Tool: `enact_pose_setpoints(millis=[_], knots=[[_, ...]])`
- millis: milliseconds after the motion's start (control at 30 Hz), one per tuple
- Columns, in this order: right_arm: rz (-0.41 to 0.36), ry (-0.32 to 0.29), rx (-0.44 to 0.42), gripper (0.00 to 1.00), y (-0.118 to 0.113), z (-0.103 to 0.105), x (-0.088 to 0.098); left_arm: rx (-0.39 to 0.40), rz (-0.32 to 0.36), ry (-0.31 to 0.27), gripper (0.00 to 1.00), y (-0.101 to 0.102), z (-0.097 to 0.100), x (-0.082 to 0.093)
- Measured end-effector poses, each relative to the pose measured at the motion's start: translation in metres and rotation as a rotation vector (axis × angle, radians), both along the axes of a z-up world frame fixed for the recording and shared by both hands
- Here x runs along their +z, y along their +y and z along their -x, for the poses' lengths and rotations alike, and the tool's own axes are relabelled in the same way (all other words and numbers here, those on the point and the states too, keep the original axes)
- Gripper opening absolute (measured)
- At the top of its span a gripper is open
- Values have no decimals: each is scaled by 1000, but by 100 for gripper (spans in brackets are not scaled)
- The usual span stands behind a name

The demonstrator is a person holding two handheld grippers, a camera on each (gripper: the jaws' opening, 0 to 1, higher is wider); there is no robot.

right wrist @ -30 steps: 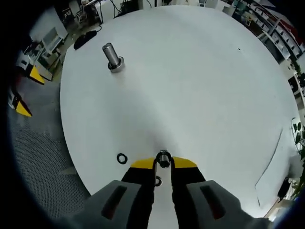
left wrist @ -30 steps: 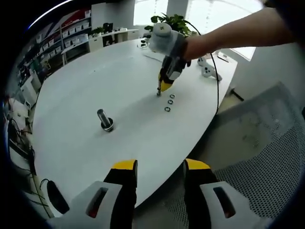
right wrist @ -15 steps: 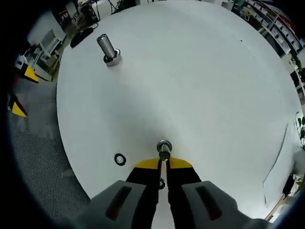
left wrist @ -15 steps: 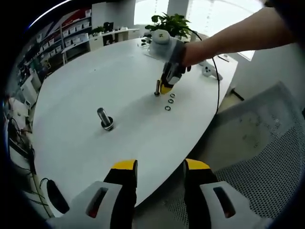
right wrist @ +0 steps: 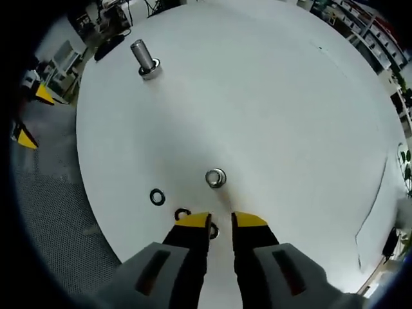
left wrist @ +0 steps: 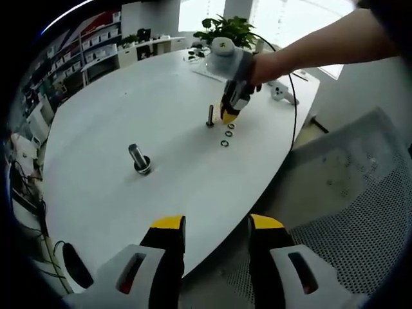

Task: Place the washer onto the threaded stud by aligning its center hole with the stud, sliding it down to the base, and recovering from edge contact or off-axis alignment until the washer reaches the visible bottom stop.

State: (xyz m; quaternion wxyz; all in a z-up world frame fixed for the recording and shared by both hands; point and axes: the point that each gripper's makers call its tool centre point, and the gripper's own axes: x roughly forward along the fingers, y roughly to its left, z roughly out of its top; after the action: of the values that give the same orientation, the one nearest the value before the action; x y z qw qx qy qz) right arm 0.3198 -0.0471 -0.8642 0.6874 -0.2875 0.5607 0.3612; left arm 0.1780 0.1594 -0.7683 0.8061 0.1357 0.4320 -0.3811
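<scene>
Right gripper [right wrist: 221,221] released stud [right wrist: 215,177] — backed off (jaws parted).

Left gripper [left wrist: 216,222]: held low at the near side, yellow-tipped jaws parted with a clear gap between them, nothing between the pads.

Right gripper [right wrist: 220,219]: jaws parted by a narrow gap, yellow tips pointing down and forward, nothing clamped. In the left gripper view the right gripper [left wrist: 227,117] sits far out, tips angled down, tilted slightly.

Person's right arm [left wrist: 322,45]: bare forearm stretched across from the upper right, hand [left wrist: 248,67] wrapped round the gripper's grey body.
</scene>
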Motion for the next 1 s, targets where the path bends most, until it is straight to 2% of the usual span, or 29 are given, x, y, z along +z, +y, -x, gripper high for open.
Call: enact_pose_setpoints(millis=[233, 667, 800, 1000], knots=[[1, 35, -19, 21, -6, 14, -5, -1, -1, 2, 37, 0, 1, 0], [3, 17, 40, 22, -5, 16, -5, -1, -7, 7, 37, 1, 1, -2], [44, 7, 97, 20, -5, 16, -5, 1, -8, 7, 37, 1, 1, -2], [66, 12, 80, 16, -7, 12, -5, 4, -8, 7, 37, 2, 1, -2]])
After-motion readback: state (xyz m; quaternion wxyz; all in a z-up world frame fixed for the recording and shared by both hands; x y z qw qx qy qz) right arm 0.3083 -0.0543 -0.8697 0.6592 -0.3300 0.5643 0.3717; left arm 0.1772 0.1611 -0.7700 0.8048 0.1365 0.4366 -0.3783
